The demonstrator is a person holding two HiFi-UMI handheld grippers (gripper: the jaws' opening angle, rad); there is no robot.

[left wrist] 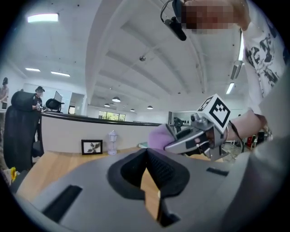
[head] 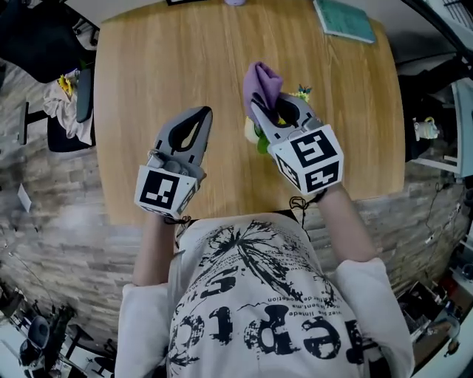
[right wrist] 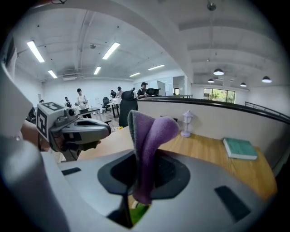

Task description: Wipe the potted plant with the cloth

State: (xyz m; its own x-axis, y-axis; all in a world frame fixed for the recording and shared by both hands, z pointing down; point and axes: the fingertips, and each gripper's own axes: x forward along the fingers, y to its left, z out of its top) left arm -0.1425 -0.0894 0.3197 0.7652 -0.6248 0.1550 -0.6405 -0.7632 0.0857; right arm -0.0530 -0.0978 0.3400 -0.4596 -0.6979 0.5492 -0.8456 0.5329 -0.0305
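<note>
A purple cloth (head: 263, 83) sticks up from my right gripper (head: 259, 109), which is shut on it above the wooden table (head: 148, 66). In the right gripper view the cloth (right wrist: 147, 140) stands folded between the pads, with my gripper (right wrist: 138, 181) closed round its lower end. Green leaves of the potted plant (head: 260, 139) peek out under that gripper; most of the plant is hidden, and a green bit (right wrist: 138, 211) shows below the jaws. My left gripper (head: 199, 117) hangs to the left of the plant, shut and holding nothing. Its jaws (left wrist: 147, 154) meet in the left gripper view.
A teal book (head: 344, 20) lies at the table's far right corner. A small picture frame (left wrist: 92, 147) and a white lantern ornament (left wrist: 112, 141) stand at the far edge. A dark office chair (head: 37, 37) sits off the table's left side.
</note>
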